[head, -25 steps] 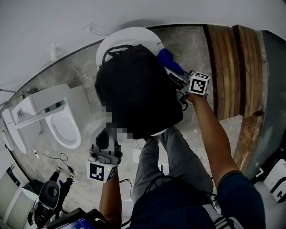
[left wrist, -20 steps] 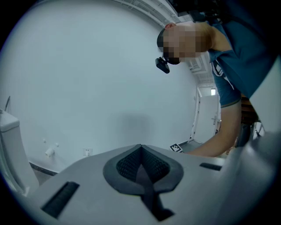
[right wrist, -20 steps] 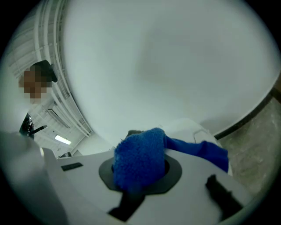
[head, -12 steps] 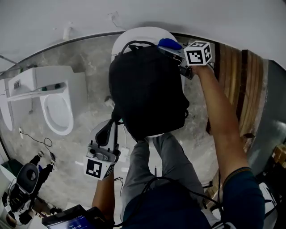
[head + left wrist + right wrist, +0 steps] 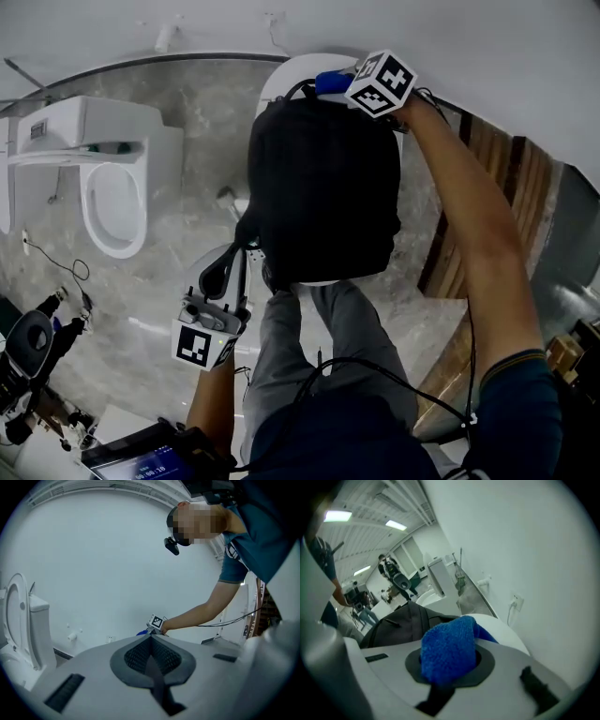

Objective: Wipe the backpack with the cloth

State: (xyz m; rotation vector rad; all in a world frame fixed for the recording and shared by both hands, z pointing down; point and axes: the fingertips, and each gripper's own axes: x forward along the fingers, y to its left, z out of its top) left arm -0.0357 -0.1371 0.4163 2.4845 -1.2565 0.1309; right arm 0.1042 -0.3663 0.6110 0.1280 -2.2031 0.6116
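White table: backpack lengthwise (handle wallward)

Reaches far forward with the bare right arm nearly straight, the grey two-jaw right gripper clamped on a blue terry cloth. Holds the grey left gripper low and close to the body on the left forearm, jaws pressed together and pointing forward.

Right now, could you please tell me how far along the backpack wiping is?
Done: the right gripper holds the blue cloth, and the left gripper is shut on a backpack strap. In hand: the cloth sits at the backpack's top edge, by its carry handle. Left: the wide black panel; whether any was wiped cannot be told.
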